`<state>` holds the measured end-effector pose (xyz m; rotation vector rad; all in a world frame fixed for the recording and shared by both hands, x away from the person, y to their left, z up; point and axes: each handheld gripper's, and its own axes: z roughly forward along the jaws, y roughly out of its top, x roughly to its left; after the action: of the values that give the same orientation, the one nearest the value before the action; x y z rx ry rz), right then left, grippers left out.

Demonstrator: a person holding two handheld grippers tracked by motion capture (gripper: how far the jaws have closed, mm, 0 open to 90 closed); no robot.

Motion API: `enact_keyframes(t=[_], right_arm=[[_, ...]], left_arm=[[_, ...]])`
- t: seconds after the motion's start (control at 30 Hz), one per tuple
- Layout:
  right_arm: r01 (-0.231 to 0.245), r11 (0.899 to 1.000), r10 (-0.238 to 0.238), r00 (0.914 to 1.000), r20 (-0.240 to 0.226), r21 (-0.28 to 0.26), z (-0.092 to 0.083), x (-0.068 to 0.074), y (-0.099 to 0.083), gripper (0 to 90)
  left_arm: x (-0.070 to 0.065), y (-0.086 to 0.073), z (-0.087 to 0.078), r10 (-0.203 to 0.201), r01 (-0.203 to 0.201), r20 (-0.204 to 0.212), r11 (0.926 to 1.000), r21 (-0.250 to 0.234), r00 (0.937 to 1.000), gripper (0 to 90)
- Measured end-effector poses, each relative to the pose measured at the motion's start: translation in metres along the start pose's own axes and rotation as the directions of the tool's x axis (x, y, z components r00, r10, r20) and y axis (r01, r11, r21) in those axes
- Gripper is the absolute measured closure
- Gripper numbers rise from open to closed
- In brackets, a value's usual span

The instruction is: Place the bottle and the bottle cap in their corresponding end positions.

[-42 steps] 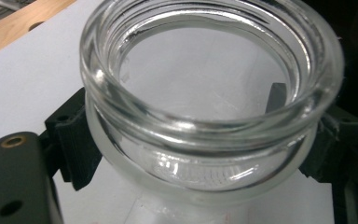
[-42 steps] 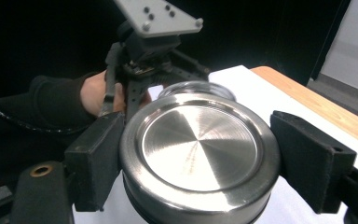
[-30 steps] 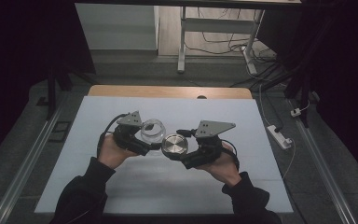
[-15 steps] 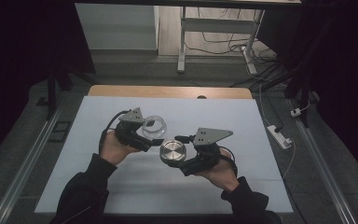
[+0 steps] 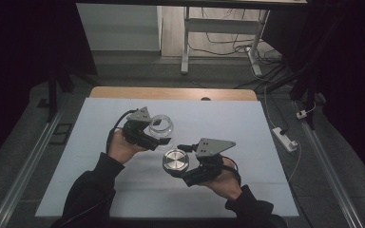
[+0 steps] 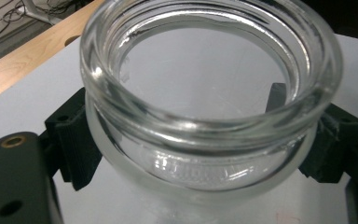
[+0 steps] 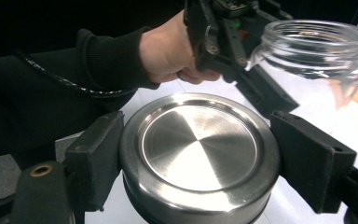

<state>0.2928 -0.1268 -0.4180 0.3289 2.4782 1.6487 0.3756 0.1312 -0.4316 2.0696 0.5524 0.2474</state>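
Observation:
A clear glass jar (image 5: 161,126) with an open mouth is held above the white table by my left gripper (image 5: 158,134), which is shut on it. In the left gripper view the jar (image 6: 205,107) sits between the black pads (image 6: 77,140), gripped below its threaded rim. My right gripper (image 5: 175,164) is shut on a round steel lid (image 5: 175,160), lower and to the right of the jar. In the right gripper view the lid (image 7: 199,149) lies flat between the pads (image 7: 98,158), and the jar (image 7: 319,56) hangs beyond it at the upper right.
The white table top (image 5: 247,128) has a wooden strip (image 5: 171,93) along its far edge. A white power strip (image 5: 285,137) lies on the floor to the right. Metal table legs (image 5: 185,42) and cables stand beyond the far edge.
The two grippers have drawn apart: the right one with the lid has moved down toward the person, the left one with the jar has shifted slightly up and away.

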Motion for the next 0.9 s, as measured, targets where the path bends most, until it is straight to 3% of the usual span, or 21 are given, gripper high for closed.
enact_keyframes(t=[0.57, 0.9], right_arm=[[-0.002, 0.999, 0.003, 0.9995, -0.031, 0.033, 0.013, 0.010, -0.027, 19.8], [0.001, 0.999, 0.001, 0.9993, -0.038, 0.048, 0.017, 0.012, -0.043, 19.8]], left_arm=[[0.007, 0.001, 0.025, 0.009, -0.009, -0.001, 1.0000, 0.000, 1.0000, 15.3], [0.010, -0.003, 0.039, -0.004, 0.004, -0.026, 1.0000, 0.001, 0.9997, 15.3]])
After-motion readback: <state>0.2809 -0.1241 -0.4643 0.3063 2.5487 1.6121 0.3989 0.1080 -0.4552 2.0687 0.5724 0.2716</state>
